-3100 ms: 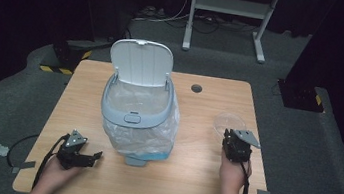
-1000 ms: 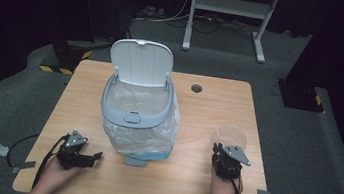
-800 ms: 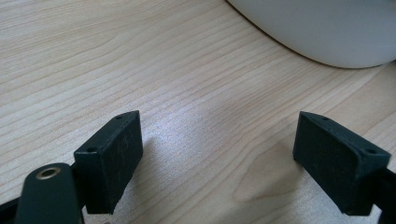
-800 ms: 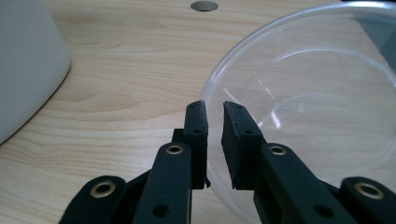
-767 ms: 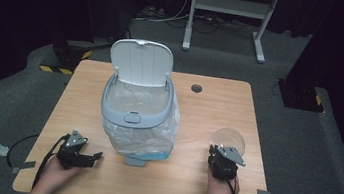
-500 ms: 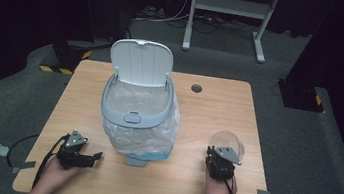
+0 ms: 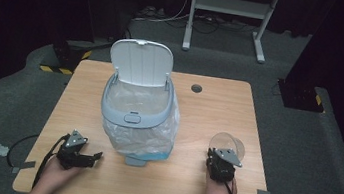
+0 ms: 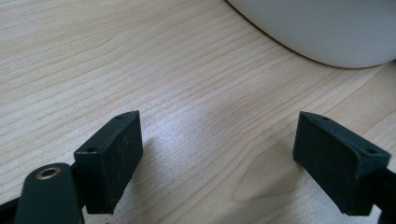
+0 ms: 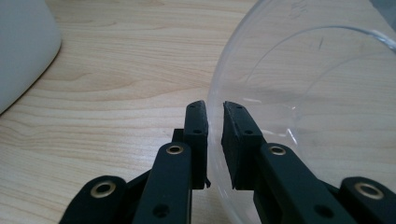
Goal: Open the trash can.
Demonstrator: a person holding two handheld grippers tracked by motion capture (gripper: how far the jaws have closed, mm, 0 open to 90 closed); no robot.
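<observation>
From the high view, your right hand-held gripper (image 7: 222, 160) holds a clear plastic cup (image 7: 227, 145), see-through and round-mouthed, tipped on its side at the table's (image 7: 219, 103) 4 o'clock corner; the cup sits at 12 o'clock from the jaws. Your left hand-held gripper (image 7: 85, 157) rests at 8 o'clock with jaws spread. In the left gripper view, its jaws stand wide apart over bare wood, with nothing between them. In the right gripper view, your jaws are nearly closed, pinching the cup's (image 9: 308, 116) thin transparent wall, the rim curving away toward 1 o'clock.
</observation>
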